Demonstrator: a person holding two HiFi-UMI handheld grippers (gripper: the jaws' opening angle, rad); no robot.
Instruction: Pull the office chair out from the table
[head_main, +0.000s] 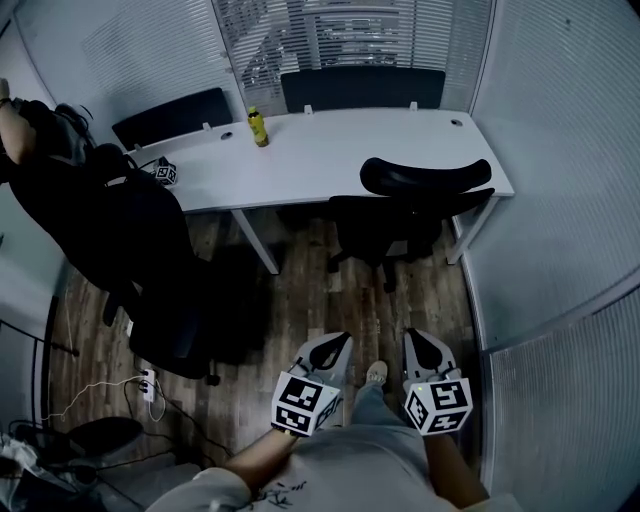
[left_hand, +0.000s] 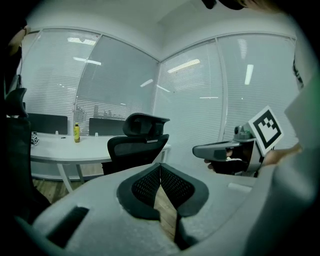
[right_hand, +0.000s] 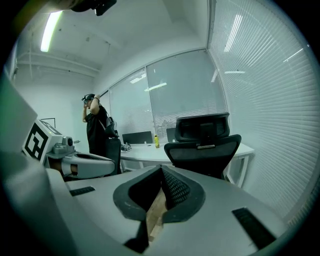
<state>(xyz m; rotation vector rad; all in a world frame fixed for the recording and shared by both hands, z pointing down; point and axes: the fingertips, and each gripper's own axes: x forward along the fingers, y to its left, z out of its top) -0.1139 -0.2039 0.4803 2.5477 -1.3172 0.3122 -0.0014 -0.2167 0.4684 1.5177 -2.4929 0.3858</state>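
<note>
A black office chair (head_main: 410, 205) with a headrest stands pushed in at the right end of the white table (head_main: 340, 150), its back toward me. It shows ahead in the left gripper view as the chair (left_hand: 137, 145) and in the right gripper view as the chair (right_hand: 202, 147). My left gripper (head_main: 335, 345) and right gripper (head_main: 420, 340) hang side by side low in the head view, some way short of the chair. Both are shut with nothing between the jaws. The left gripper's tips (left_hand: 160, 167) and the right gripper's tips (right_hand: 161, 171) point toward the chair.
A person in black (head_main: 60, 170) stands at the left beside another black chair (head_main: 170, 310). A yellow bottle (head_main: 258, 127) and a marker cube (head_main: 165, 173) sit on the table. Two dark chairs (head_main: 360, 88) stand behind it. Blinds and glass walls (head_main: 560, 200) close in the right. Cables and a power strip (head_main: 148, 385) lie on the wooden floor.
</note>
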